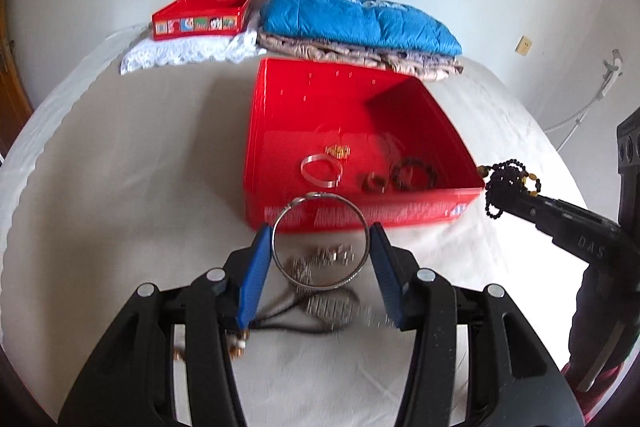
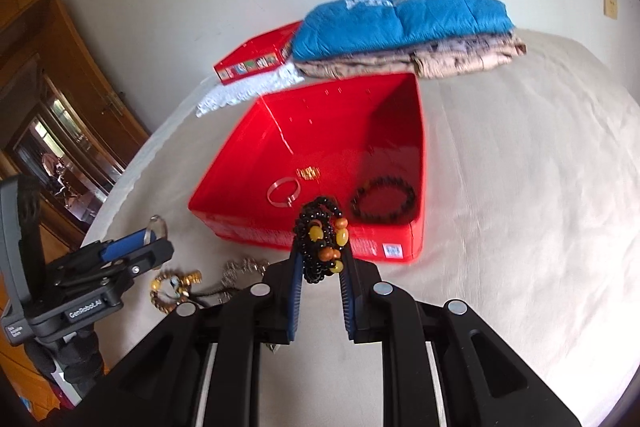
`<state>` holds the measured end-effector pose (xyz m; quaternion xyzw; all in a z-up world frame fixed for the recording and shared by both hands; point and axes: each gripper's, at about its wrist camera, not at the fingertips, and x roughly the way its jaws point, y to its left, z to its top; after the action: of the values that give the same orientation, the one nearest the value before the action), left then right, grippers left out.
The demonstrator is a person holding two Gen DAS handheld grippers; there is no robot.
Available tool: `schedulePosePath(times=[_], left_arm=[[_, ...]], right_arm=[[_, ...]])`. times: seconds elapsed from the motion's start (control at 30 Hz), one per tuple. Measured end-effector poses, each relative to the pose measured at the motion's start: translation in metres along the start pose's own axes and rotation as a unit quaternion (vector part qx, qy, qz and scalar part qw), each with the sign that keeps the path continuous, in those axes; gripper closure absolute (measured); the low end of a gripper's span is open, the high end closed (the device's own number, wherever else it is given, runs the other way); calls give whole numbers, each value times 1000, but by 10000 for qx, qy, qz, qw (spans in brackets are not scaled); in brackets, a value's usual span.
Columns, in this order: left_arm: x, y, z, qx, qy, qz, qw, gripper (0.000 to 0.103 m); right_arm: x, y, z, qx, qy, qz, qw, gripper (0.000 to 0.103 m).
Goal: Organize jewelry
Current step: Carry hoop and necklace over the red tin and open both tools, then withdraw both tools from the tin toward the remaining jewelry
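From the left wrist, the left gripper [image 1: 320, 255] has its blue fingers [image 1: 254, 277] spread about halfway and pressed on either side of a silver bangle [image 1: 320, 241], which stands upright between the pads above the bed [image 1: 120, 187]. Beneath the fingers, on the cream sheet, lies a blurred heap of silver chain jewelry [image 1: 324, 267], and by the base of the left finger a few amber-and-white beads [image 1: 240, 345] peek out. Just beyond the fingertips sits the large red box [image 1: 360, 215], open on top; inside it lie a clear bangle [image 1: 322, 171], a small gold piece [image 1: 337, 151], a brown ring-like piece [image 1: 374, 183] and a dark beaded bracelet [image 1: 414, 173]. Further off are a small red tin [image 1: 202, 17] on white lace [image 1: 184, 55] and a folded blue quilt [image 1: 356, 17]. To the right of the fingers, the right gripper [image 1: 516, 201] enters, with a black beaded necklace [image 1: 506, 183] bunched at its tip beside the box's near right corner.

From the right wrist, the right gripper [image 2: 320, 267] has its fingers drawn nearly closed on the black beaded necklace [image 2: 322, 239], whose amber beads show between the pads. The red box [image 2: 332, 243] lies straight ahead of the fingertips. To the left of the fingers, the left gripper [image 2: 150, 237] holds the bangle [image 2: 158, 227], with gold-bead jewelry [image 2: 176, 285] and silver chain [image 2: 244, 269] on the bed below.
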<state>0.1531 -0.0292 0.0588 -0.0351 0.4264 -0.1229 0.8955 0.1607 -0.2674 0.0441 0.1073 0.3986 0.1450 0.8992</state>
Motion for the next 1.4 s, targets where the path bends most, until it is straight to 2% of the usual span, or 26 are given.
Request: schedulePosePath(times=[0.17,0.37,0.57,0.7,0.8,0.87,1.0,1.07,1.27,1.4], left_arm=[[15,-6,30,17,-45,-19,10000,55],[62,-4,65,-92,135,-47,9999,55],[106,4,75,-231,360,-161,9990,55],[120,8,75,-256,487,-176,9983,55],[126,10,75,-227,618,-197,9976,54],[127,12,74,-273,649,-222,9973,53],[121,14,74,-322,604,-249,9973,46],[116,13,74,-294,564,-261,9976,46],[86,7,69,-250,320,-326,9986,46],[61,4,61,-211,181,-299,9992,41]], right_arm=[[16,3,27,-7,14,-28,10000,86],[51,-3,49,107,205,-65,9997,86],[80,-11,46,124,434,-224,9987,86],[92,-10,45,18,544,-401,9977,86],[98,-8,44,-69,629,-437,9970,80],[96,-7,43,-101,608,-482,9969,76],[87,-7,44,-68,511,-422,9978,74],[82,-7,45,-42,456,-395,9982,74],[58,-7,37,61,227,-160,9996,74],[43,-3,30,25,150,10,9999,74]])
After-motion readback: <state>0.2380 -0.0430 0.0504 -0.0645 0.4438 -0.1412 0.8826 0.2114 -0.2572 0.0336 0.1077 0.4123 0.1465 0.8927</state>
